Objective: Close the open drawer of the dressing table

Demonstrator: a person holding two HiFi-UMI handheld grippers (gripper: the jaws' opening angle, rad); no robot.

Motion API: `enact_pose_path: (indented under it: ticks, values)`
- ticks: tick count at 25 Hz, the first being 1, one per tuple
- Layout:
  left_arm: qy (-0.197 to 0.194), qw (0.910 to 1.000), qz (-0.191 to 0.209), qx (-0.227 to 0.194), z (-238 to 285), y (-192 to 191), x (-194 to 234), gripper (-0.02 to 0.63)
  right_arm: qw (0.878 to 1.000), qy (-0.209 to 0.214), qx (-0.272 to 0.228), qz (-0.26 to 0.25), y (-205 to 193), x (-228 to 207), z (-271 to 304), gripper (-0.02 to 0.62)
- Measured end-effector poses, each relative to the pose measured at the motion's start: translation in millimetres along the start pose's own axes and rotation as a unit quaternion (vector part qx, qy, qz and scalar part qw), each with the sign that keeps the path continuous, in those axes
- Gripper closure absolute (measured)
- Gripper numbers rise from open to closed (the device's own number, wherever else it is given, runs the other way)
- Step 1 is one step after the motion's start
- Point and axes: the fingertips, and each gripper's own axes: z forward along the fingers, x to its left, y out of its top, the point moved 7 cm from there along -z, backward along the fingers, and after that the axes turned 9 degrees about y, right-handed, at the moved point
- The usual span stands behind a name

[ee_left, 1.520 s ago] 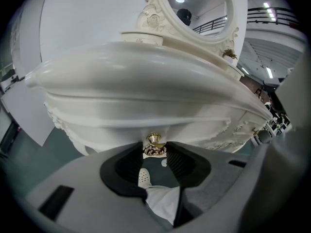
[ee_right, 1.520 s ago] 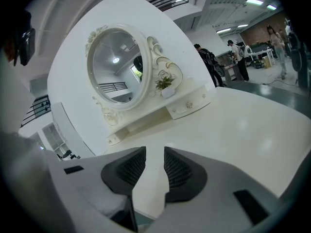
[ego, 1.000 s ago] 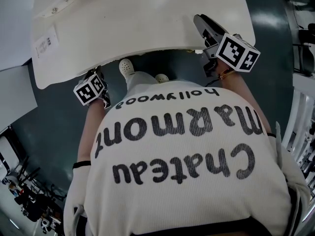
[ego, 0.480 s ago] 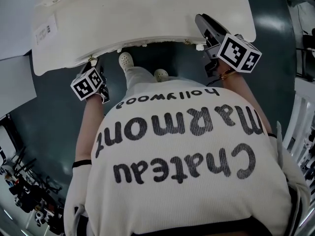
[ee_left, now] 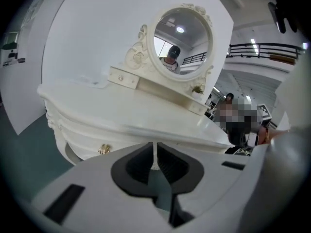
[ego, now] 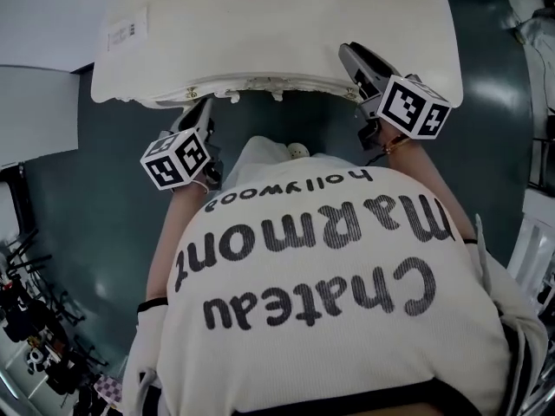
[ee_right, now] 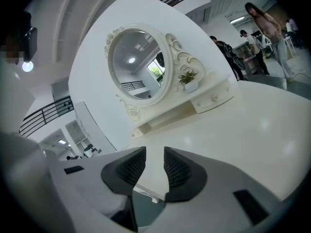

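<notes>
1. Drawer (ee_left: 85, 140) placement: the shallow white drawer with a small gold knob (ee_left: 103, 149) sits in the curved front of the white carved dressing table (ego: 260, 33), just under the tabletop's lip. Its face looks flush with that front, so I judge it already pushed in.
2. Left tool (ee_left: 155, 150): the dark grey jaws have just been closing and now stand all but together, with only a thin slit and nothing between them.
3. Right tool (ee_right: 154, 155): the jaws are a little apart and empty, pointing across the tabletop toward the oval white-framed mirror (ee_right: 138, 64).
4. Relation that matters: the drawer face lies ahead of and below the left tool, off to the left in that tool's view. Its long axis runs sideways along the table front. The left hand is nearer; the right tool hangs over the tabletop's right front, above the drawer's level.
5. Judgement: any remaining push should go straight in, square to the face; otherwise the task looks done.
</notes>
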Motion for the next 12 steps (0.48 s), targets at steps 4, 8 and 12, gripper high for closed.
enact_pose_path:
  ticks: [4,8,12]
  values:
    - [-0.012,0.9993,-0.012,-0.034,-25.1,14.9,-9.6,0.595,0.999,0.032,0.006,-0.017,2.6,22.7,20.5,0.463]
    - [-0.023,0.9976,-0.033,-0.056,-57.2,19.0,-7.2,0.597,0.998,0.061,0.02,-0.023,0.3,54.0,33.6,0.466]
    - [-0.028,0.9954,-0.05,-0.077,-88.5,17.4,4.7,0.598,0.995,0.087,0.034,-0.026,-10.1,86.9,49.2,0.469]
